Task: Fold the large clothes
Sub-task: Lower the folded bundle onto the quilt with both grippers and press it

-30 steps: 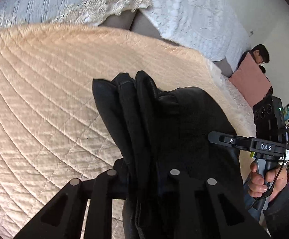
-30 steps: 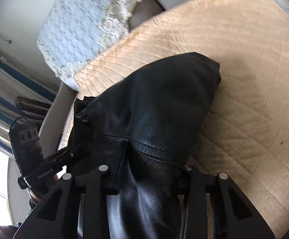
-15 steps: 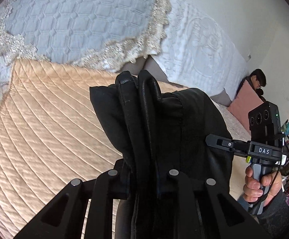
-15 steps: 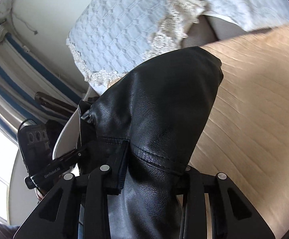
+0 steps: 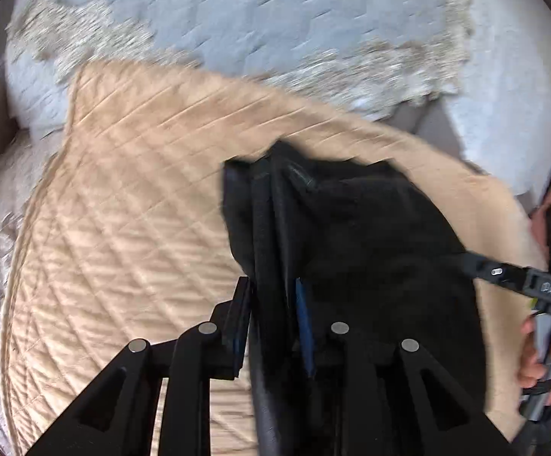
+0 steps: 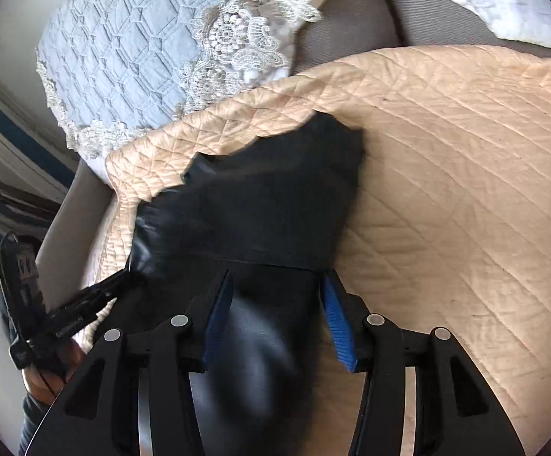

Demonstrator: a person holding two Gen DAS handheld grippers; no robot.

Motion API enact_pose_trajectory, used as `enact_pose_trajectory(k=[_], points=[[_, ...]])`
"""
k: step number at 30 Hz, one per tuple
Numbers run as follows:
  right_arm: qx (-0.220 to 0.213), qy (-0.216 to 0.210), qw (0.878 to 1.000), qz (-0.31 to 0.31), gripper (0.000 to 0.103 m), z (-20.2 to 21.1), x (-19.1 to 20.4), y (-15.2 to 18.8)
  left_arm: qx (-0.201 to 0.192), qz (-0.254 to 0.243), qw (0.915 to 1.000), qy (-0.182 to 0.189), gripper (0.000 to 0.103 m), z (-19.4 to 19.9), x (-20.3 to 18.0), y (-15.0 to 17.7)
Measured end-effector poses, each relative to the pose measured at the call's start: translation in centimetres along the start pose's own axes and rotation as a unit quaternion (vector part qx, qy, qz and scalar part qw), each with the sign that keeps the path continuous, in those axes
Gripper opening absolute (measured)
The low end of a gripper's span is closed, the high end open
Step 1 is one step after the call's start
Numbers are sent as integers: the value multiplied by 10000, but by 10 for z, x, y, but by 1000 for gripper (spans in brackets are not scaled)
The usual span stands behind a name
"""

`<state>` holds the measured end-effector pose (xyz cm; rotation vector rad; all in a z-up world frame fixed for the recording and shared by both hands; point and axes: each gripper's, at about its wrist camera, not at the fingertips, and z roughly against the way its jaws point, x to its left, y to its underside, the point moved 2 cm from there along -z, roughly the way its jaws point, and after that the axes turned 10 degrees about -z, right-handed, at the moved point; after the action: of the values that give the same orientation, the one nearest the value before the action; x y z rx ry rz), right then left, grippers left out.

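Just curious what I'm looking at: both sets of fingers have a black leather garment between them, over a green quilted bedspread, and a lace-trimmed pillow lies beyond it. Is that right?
Not quite: the bedspread is peach-beige, not green, as the right wrist view shows. The rest stands: the black leather garment sits between both sets of fingers, whose jaws have just been opening, and the lace-trimmed pillow lies beyond.

Soft daylight fills both fisheye views, brightest on the pale blue pillow (image 6: 123,57) and the peach quilt (image 6: 465,190), whose stitched ridges catch a gentle sheen. The left wrist view is smeared by motion blur, worst along the pillow's lace edge, while the right wrist view stays sharp except for the black garment (image 6: 260,209), which reads as a dark, streaked mass. Straight lines bow toward the dark circular rim.
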<state>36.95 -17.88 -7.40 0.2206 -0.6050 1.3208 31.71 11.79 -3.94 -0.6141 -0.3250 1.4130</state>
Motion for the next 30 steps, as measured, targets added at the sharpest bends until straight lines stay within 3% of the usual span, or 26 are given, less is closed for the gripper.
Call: enact_pose_trajectory(k=[3, 7, 10, 13, 15, 22, 26, 30], points=[[-297, 4, 9993, 227, 51, 19, 2, 10, -402, 163, 9989, 169, 24, 27, 7, 16], [-545, -145, 9969, 543, 51, 36, 20, 18, -1053, -57, 9931, 517, 24, 71, -14, 18], [-532, -199, 9956, 743, 51, 33, 28, 24, -1114, -241, 9906, 754, 24, 74, -34, 27], [-331, 89, 9948, 957, 51, 12, 28, 36, -700, -407, 9959, 402, 24, 46, -41, 45], [-135, 351, 9930, 1116, 51, -8, 24, 42, -479, -260, 9978, 389, 24, 24, -35, 57], [-296, 473, 9917, 1157, 51, 1, 26, 45, -531, -223, 9983, -14, 24, 37, -40, 59], [-633, 325, 9887, 1320, 51, 38, 36, 67, -646, -321, 9968, -350, 24, 60, -51, 63], [-456, 288, 9878, 1461, 46, 37, 41, 93, -729, -280, 9955, -528, 25, 68, -55, 73]])
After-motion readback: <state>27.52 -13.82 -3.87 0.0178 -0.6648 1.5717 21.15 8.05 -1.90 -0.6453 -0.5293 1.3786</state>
